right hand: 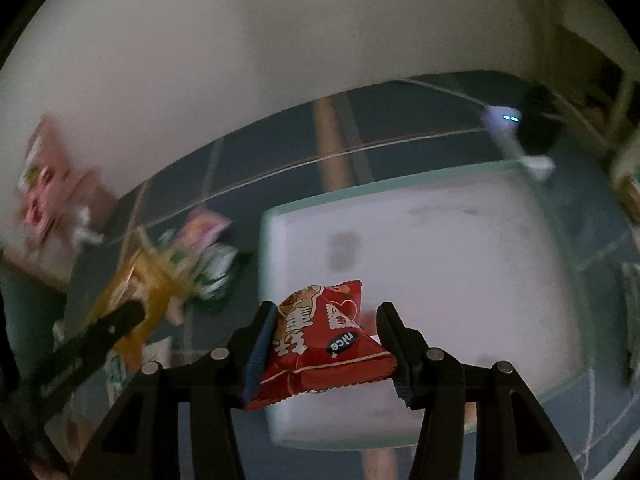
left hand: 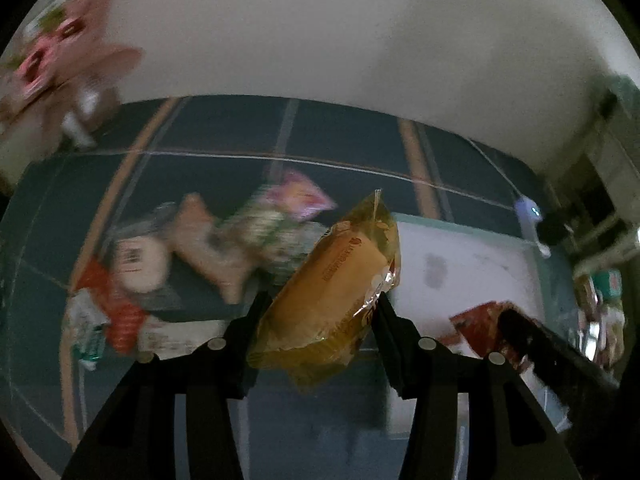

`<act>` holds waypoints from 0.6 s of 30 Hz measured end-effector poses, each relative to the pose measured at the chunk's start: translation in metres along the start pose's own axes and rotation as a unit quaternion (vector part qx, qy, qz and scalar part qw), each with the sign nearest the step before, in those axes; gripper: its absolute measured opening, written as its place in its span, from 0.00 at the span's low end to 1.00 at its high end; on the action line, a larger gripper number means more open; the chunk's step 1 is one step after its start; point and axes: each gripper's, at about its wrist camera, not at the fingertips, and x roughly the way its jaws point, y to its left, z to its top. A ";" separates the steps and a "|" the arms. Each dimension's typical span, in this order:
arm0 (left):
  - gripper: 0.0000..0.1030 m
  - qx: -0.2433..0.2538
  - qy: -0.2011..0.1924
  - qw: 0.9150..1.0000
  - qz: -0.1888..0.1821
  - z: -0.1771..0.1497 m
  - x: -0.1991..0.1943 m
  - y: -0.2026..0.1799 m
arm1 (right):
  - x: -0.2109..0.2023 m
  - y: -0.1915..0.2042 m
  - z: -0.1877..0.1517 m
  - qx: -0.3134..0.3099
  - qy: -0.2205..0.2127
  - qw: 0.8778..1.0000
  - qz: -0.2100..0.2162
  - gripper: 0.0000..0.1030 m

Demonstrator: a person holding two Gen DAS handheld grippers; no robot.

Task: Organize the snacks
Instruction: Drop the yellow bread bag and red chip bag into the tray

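Right wrist view: both packets carried toward the tray.
Right tool (right hand: 326,344) grips a red packet (right hand: 320,344) above the tray (right hand: 440,240); left tool (left hand: 320,320) clamps a yellow packet (left hand: 336,292); next, lower and release.

The white tray (right hand: 460,240) on the dark checked cloth (right hand: 280,152) is seen bare and open to approach from above, while the space to its left is crowded by a blurred heap of snack packets (left hand: 224,248), and its far right corner is flanked by a small white device (right hand: 508,128).
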 end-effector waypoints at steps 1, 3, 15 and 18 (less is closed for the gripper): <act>0.50 0.012 0.001 1.000 -0.005 -0.002 0.003 -0.012 | -0.002 -0.012 0.002 0.012 -0.004 1.000 -0.009 0.53; 0.50 0.036 0.004 0.999 -0.014 -0.004 0.010 -0.033 | -0.005 -0.032 0.006 0.032 -0.010 0.999 -0.024 0.53; 0.50 0.117 0.002 0.993 -0.027 -0.009 0.061 -0.103 | -0.006 -0.119 0.016 0.117 -0.031 0.990 -0.076 0.53; 0.51 0.114 0.002 0.993 -0.029 -0.007 0.067 -0.104 | 0.000 -0.121 0.018 0.117 -0.029 0.990 -0.077 0.53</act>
